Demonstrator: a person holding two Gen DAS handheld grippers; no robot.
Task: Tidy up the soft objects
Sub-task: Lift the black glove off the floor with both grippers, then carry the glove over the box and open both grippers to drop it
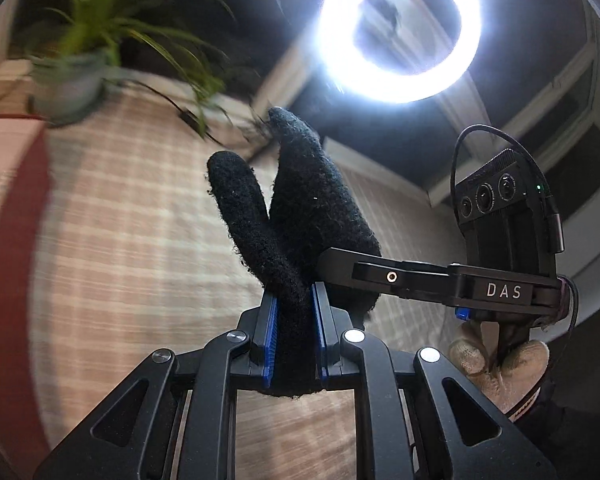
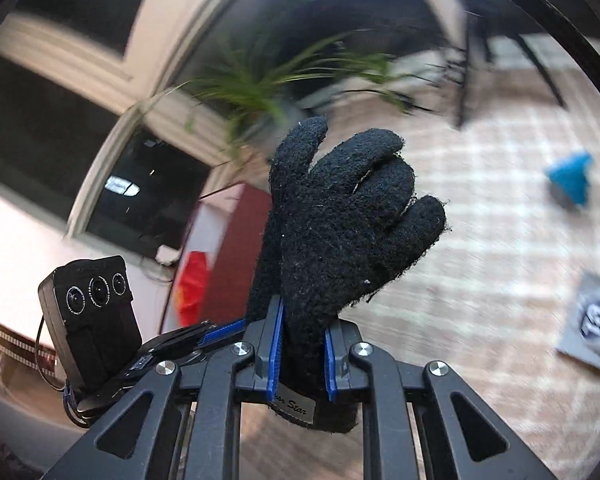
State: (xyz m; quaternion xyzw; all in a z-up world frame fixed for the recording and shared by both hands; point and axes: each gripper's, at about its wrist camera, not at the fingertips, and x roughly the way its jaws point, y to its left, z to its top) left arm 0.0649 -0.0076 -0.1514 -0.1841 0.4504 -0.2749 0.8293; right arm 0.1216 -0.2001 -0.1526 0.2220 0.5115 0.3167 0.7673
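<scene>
A black fleece glove is pinched at its cuff by both grippers and held up in the air above the checked tablecloth. My left gripper is shut on the glove; its thumb and hand stick up past the blue pads. The right gripper's finger reaches in from the right onto the same glove. In the right wrist view my right gripper is shut on the glove, whose fingers curl right. The left gripper comes in from the left beside it.
A potted spider plant stands at the table's far edge, also in the right wrist view. A ring light glares above. A blue soft object and a grey printed pouch lie on the checked tablecloth.
</scene>
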